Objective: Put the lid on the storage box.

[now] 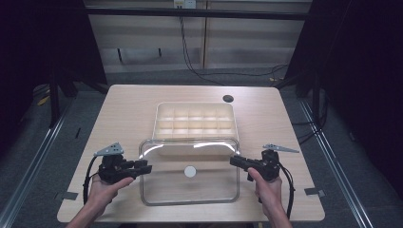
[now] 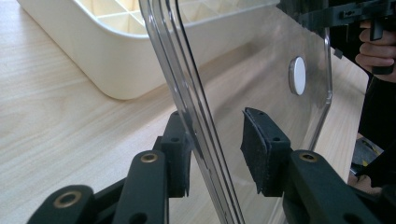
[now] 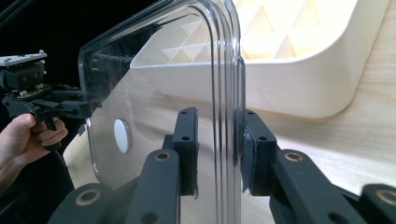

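While the clear lid [image 1: 190, 173] is held between the two hands above the bench [image 1: 128, 109], its left edge stands between the fingers [image 2: 180, 154] of the left gripper [image 1: 142, 167]: one pad touches the rim, the other pad stands just off it, so the grip is not fully pressed. The fingers [image 3: 187, 149] of the right gripper [image 1: 236, 161] are narrowed on the lid's right edge, both pads at the rim. The cream divided tray [image 1: 161, 118] lies just behind the lid.
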`<state>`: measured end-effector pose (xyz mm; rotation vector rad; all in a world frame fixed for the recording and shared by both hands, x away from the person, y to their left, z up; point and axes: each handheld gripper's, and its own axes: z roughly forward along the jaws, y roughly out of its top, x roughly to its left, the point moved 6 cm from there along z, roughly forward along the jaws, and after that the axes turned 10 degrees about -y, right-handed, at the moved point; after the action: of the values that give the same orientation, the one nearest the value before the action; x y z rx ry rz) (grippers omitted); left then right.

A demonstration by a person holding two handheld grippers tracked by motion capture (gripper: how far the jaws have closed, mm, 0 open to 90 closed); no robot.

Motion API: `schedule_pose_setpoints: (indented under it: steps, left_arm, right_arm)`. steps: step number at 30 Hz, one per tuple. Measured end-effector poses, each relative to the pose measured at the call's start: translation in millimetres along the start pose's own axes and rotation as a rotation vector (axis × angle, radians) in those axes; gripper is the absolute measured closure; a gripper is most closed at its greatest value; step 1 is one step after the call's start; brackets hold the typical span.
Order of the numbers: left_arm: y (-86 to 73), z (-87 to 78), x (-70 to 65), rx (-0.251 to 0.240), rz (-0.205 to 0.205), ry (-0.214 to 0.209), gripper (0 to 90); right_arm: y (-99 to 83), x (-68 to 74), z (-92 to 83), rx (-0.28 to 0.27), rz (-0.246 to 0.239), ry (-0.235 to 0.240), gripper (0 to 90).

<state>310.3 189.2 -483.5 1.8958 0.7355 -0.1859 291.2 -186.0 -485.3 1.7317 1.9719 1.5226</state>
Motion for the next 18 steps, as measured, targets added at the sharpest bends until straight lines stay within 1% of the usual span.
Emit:
schedule_pose_setpoints:
  steps: [1,2,3,5,8,13,15,16,18]
  left_arm:
    - [0.8,-0.7,-0.1,-0.003,0.004,0.000,63.9]
    - [1.4,-1.2,-0.6,-0.008,0.000,0.000,64.3]
    - [2.0,-2.0,-0.1,-0.005,0.007,0.001,64.6]
    - [3.0,-2.9,-0.6,-0.008,0.004,-0.002,65.2]
    - [7.3,-5.1,-2.0,-0.014,0.016,0.003,66.4]
    - [15.2,-7.7,-4.6,-0.032,0.027,-0.003,66.9]
    - [18.2,-7.7,-4.9,-0.046,0.023,-0.008,67.1]
    - [19.2,-7.9,-4.9,-0.040,0.033,-0.012,67.0]
    - [21.8,-8.0,-5.5,-0.046,0.036,-0.013,67.0]
  right_arm:
    - [1.2,0.8,-0.3,-0.002,-0.006,-0.001,71.4]
    - [2.0,1.5,-0.3,-0.005,-0.005,0.002,71.4]
    - [2.8,1.8,-0.2,-0.007,-0.009,-0.001,71.4]
    - [4.2,3.2,-0.6,-0.008,-0.010,0.000,71.4]
    - [7.0,4.4,-1.0,-0.013,-0.014,0.000,71.1]
    - [16.2,7.0,-4.1,-0.041,-0.022,0.000,71.0]
    - [19.2,7.7,-5.1,-0.047,-0.026,-0.001,70.9]
    - [20.2,7.9,-5.5,-0.048,-0.025,-0.002,70.9]
    - [22.6,7.5,-5.6,-0.052,-0.025,-0.002,70.6]
